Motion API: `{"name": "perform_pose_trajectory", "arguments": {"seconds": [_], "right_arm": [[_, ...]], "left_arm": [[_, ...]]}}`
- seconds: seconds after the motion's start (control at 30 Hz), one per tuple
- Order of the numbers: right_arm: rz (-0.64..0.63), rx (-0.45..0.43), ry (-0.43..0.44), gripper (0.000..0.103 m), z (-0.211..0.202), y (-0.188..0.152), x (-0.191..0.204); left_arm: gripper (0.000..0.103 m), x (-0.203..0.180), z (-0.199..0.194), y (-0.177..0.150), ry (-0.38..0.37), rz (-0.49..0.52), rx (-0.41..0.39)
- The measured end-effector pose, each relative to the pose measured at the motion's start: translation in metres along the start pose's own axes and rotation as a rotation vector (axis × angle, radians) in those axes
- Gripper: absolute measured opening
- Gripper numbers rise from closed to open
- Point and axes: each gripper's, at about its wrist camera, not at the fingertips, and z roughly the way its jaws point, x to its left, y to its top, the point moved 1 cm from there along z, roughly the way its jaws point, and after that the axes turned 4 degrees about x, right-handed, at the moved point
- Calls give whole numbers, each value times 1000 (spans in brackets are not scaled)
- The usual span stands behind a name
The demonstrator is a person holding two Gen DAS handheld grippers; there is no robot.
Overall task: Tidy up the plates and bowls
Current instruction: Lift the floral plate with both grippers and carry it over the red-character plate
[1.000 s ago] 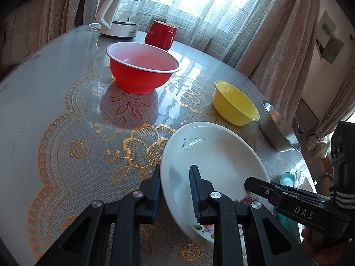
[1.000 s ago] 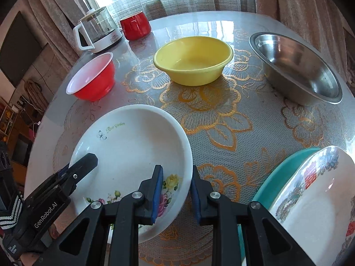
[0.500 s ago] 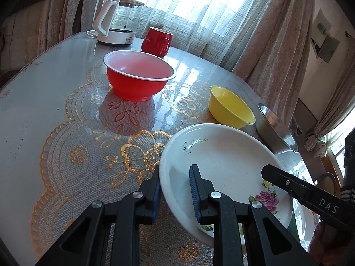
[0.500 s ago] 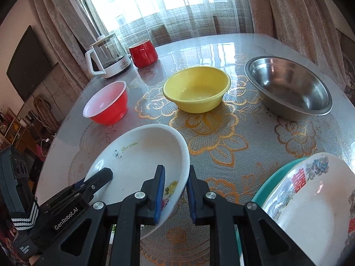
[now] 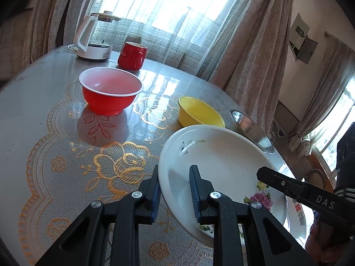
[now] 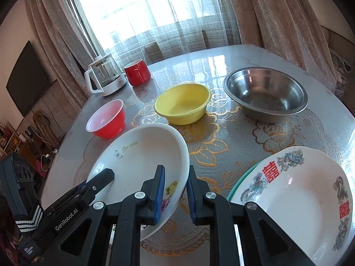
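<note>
at the near edge of the table (image 6: 221,53): two grippers are clamping opposite sides of one white plate (image 6: 144,155).
white plate: it is hanging tilted above the lace cloth (image 5: 73,161), with a rose print (image 5: 258,199) near its low rim and small green lettering near its far rim.
left gripper (image 5: 175,190): its fingers are pinching the plate's left rim, one blue pad under the rim and one lying inside the plate.
right gripper (image 6: 175,192): its fingers are grasping the plate's right rim, one pad inside over the flower print and one outside.
plate stack: a white plate with red characters (image 6: 299,195) is lying on a teal plate (image 6: 241,181), just to the right of the held plate and partly under its edge in the left view.
bowls: a red bowl (image 5: 111,93), a yellow bowl (image 6: 183,103) and a steel bowl (image 6: 266,93) are standing in a row beyond the plate, apart from one another.
far side: a glass kettle (image 6: 104,75) and a red mug (image 5: 131,55) are sitting near the curtains (image 6: 155,17).
background: a dark screen (image 6: 26,79) is hanging on the left wall in the right view.
</note>
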Motion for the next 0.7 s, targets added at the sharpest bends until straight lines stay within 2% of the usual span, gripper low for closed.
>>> {"name": "perform_pose_trajectory", "arguments": {"seconds": [0.27,0.43,0.7], "right_arm": [[52,-52,-19,19,-31,-12,-18],[107,-63,-18,19,-49,-27,-38],[213,-74,-24,19,-70,-57,-74]], "left_arm": [[23,-30,-6,-7,-76,71,-34],[23,-46,-4,-13,-159,73,-17],[23,-82,3,-28,-200,151,9]]}}
